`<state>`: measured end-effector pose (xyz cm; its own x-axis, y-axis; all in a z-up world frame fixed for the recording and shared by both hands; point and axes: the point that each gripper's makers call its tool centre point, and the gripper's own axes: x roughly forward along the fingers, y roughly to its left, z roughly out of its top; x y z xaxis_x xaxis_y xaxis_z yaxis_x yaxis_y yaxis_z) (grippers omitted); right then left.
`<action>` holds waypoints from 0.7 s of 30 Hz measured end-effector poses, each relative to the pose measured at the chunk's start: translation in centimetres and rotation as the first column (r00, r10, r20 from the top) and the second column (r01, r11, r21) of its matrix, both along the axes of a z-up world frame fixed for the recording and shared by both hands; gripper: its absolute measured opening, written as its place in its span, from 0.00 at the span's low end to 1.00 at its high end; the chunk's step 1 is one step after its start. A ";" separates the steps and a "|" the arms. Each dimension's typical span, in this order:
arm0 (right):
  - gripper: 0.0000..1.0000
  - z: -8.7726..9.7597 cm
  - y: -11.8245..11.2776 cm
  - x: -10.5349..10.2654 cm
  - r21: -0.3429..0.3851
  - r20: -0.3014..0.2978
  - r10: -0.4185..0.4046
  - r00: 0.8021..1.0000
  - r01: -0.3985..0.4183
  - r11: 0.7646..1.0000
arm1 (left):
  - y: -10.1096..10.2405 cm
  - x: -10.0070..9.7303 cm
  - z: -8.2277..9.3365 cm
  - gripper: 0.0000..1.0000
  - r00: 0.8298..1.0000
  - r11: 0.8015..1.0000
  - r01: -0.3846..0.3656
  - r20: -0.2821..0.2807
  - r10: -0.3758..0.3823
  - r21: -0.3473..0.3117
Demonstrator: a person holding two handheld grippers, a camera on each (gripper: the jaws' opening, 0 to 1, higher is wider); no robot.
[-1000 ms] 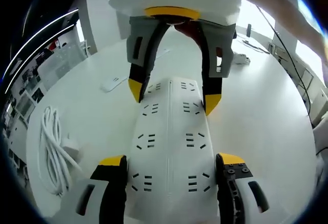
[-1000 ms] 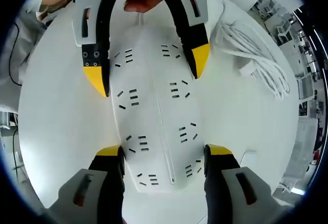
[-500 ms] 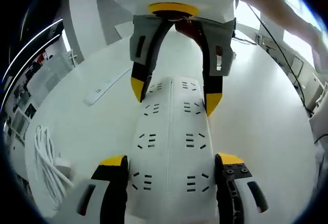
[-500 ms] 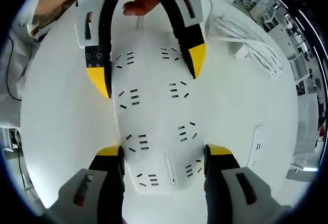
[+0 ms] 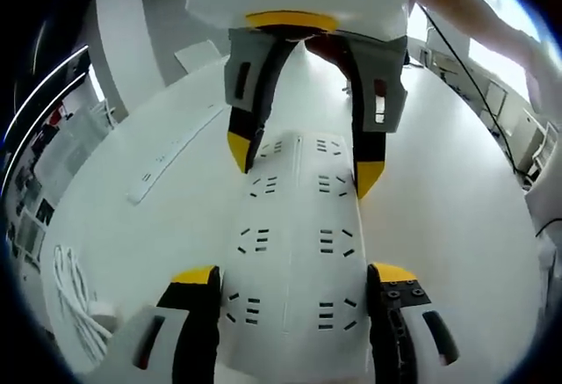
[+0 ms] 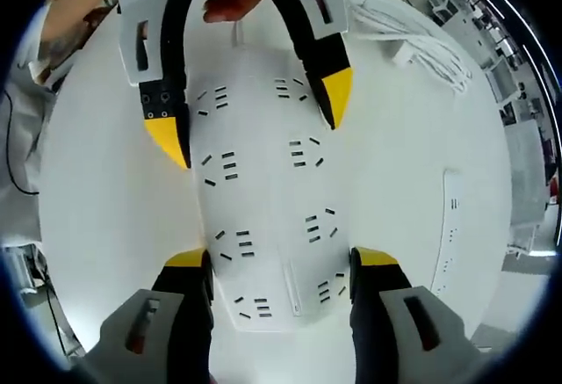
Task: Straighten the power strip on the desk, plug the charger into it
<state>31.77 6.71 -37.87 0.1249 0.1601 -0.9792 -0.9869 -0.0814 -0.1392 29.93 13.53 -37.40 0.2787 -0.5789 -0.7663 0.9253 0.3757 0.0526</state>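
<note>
A wide white power strip [image 5: 294, 252] with two rows of sockets lies on the round white desk [image 5: 457, 191]. My left gripper [image 5: 294, 274] is shut on its near end, a jaw pressed against each long side. The right gripper [image 5: 303, 164] clamps the far end, facing me. In the right gripper view the same strip [image 6: 263, 199] runs up the middle, my right gripper [image 6: 281, 258] shut on one end and the left gripper [image 6: 252, 112] on the other. The white charger with its coiled cable [image 5: 75, 305] lies at the desk's edge, and its coil [image 6: 421, 46] appears at upper right.
A second, slim white power strip [image 5: 171, 151] lies apart on the desk, seen also as the slim strip [image 6: 448, 235] at the right. A person's hand [image 6: 233, 2] and arm [image 5: 474, 15] are behind the grippers. Office furniture surrounds the desk.
Both grippers have swung round over the desk with the wide strip held between them. The slim strip has come fully into both views and the cable coil has slid toward the edges.
</note>
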 end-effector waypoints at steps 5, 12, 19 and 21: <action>0.62 0.0 -0.8 -0.2 -0.003 0.000 -0.022 1.000 0.022 1.000 | -0.7 -0.2 -0.1 0.69 1.000 1.000 0.029 0.000 -0.029 0.000; 0.62 0.0 -2.1 -0.5 0.000 -0.001 -0.092 0.996 0.092 0.996 | -2.0 -0.2 -0.2 0.69 0.998 0.998 0.064 0.000 -0.064 -0.004; 0.62 0.0 -2.9 -0.9 -0.005 -0.001 -0.138 0.990 0.138 0.990 | -2.9 -0.2 -0.3 0.69 0.995 0.995 0.099 0.001 -0.099 -0.006; 0.62 0.0 -3.1 -1.0 -0.004 -0.002 -0.143 0.990 0.143 0.990 | -3.2 -0.1 -0.3 0.69 0.994 0.994 0.107 -0.001 -0.107 -0.003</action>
<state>30.82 3.61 -37.82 0.1443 0.1366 -0.9801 -0.9887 0.0599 -0.1372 29.80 10.35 -37.70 0.2138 -0.6076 -0.7650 0.9602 0.2746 0.0503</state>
